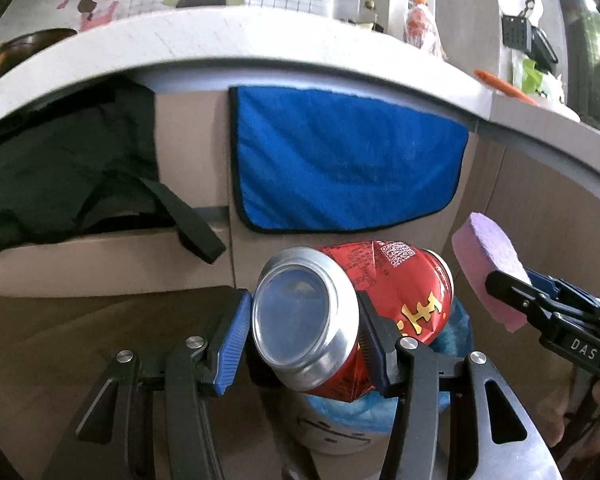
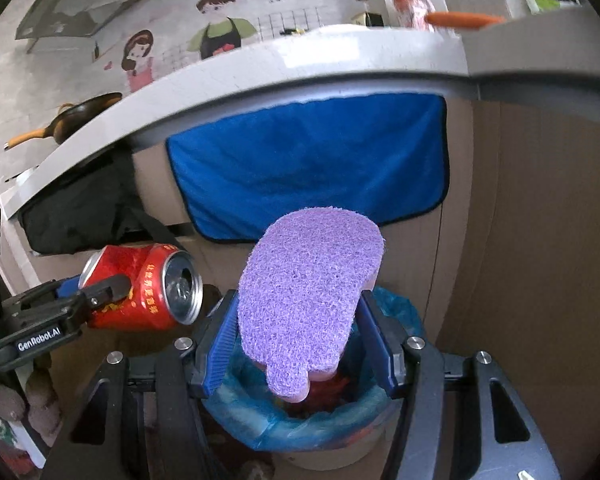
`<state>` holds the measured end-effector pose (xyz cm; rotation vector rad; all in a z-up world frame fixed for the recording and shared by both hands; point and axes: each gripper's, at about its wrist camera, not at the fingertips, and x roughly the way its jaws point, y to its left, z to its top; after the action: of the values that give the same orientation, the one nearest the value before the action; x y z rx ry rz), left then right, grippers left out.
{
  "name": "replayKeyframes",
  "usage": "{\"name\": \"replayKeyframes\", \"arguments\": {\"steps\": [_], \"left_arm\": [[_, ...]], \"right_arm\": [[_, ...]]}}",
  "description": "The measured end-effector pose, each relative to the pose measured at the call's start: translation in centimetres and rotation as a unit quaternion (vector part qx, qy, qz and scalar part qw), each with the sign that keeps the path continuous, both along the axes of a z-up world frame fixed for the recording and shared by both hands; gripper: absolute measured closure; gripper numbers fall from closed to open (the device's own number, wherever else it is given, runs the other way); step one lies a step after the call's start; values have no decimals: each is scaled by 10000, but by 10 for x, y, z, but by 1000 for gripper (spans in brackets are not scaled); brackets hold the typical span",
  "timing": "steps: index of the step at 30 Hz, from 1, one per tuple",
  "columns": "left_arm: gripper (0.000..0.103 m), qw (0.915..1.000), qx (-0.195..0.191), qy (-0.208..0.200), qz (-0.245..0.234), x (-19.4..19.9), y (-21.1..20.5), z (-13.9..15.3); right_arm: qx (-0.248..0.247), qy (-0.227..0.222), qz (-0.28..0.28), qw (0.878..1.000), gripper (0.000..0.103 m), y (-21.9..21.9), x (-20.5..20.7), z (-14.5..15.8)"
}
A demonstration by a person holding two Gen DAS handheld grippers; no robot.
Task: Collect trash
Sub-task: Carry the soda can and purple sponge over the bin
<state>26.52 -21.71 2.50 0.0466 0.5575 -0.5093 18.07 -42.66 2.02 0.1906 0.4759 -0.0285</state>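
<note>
Left tongs [image 1: 304, 336] pinching a dented red can [image 1: 352, 316] across its body near the base end, holding it sideways, open mouth pointing toward the other tongs. Right tongs [image 2: 298, 340] pinching a purple sponge [image 2: 308, 300] by its narrow lower end, broad end standing up and forward. Both items hanging above or just beside the bin [image 2: 300, 428] lined with a blue bag [image 2: 260, 420], on the floor below the worktop [image 2: 260, 76], in front of a blue cloth [image 1: 340, 160] hanging on the cabinet front.

Can: likely empty and light, thin-walled, already creased, smooth and prone to slipping or crushing further; gripping across the body seeming adequate. Sponge: soft, light, compressible, rough-surfaced, unlikely to slip; pinching by the edges sufficing.
</note>
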Motion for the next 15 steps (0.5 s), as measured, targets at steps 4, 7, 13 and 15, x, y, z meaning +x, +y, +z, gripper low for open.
{"name": "replayKeyframes", "arguments": {"steps": [4,7,13,15], "left_arm": [[51,9998,110,163,-68,15,-13,-14],[51,9995,145,248,-88,26,-18,-23],[51,9990,198,385,-73,43,-28,-37],[51,9990,189,402,-80,45,-31,-39]], "right_arm": [[-53,96,-2,9999,48,-2,13,-13],[7,156,3,9999,48,-7,22,-22],[120,269,-67,9995,48,-17,38,-35],[136,294,-82,9994,48,-20,42,-38]]}}
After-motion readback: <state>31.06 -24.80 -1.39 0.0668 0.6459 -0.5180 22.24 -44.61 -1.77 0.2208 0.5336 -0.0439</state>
